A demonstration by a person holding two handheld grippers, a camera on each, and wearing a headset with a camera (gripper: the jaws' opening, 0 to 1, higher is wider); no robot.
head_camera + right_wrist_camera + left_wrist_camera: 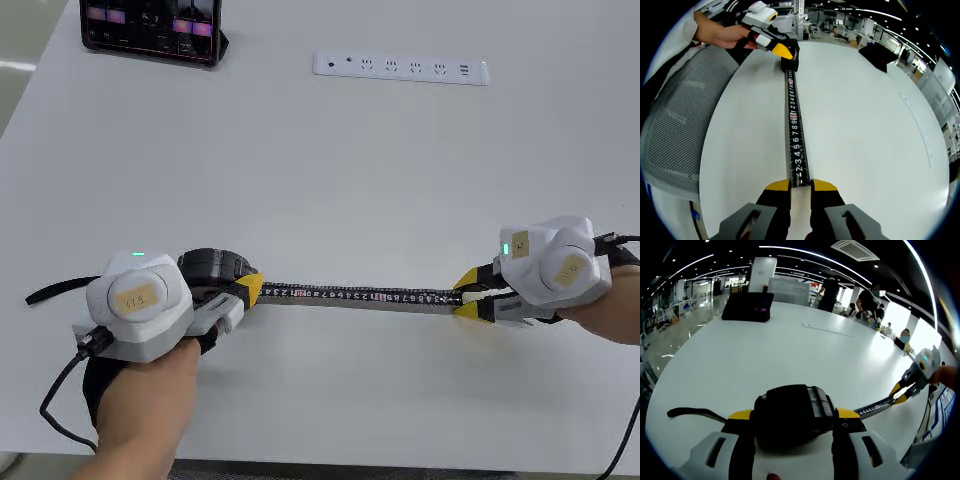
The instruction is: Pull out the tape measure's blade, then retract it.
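The black tape measure case (213, 268) sits near the table's front left, clamped between the yellow-tipped jaws of my left gripper (240, 290). In the left gripper view the case (792, 412) lies squarely between the jaws of the left gripper (795, 415). The blade (360, 295) runs out to the right, just above the white table (330, 170). My right gripper (468, 294) is shut on the blade's end. In the right gripper view the numbered blade (795, 135) stretches from the right gripper (800, 186) away to the case (791, 57) and the left gripper (777, 47).
A white power strip (400, 68) lies at the back of the table. A dark tablet-like screen (152, 25) stands at the back left. A black strap (60, 288) trails left of the left gripper. People stand beyond the table in the left gripper view.
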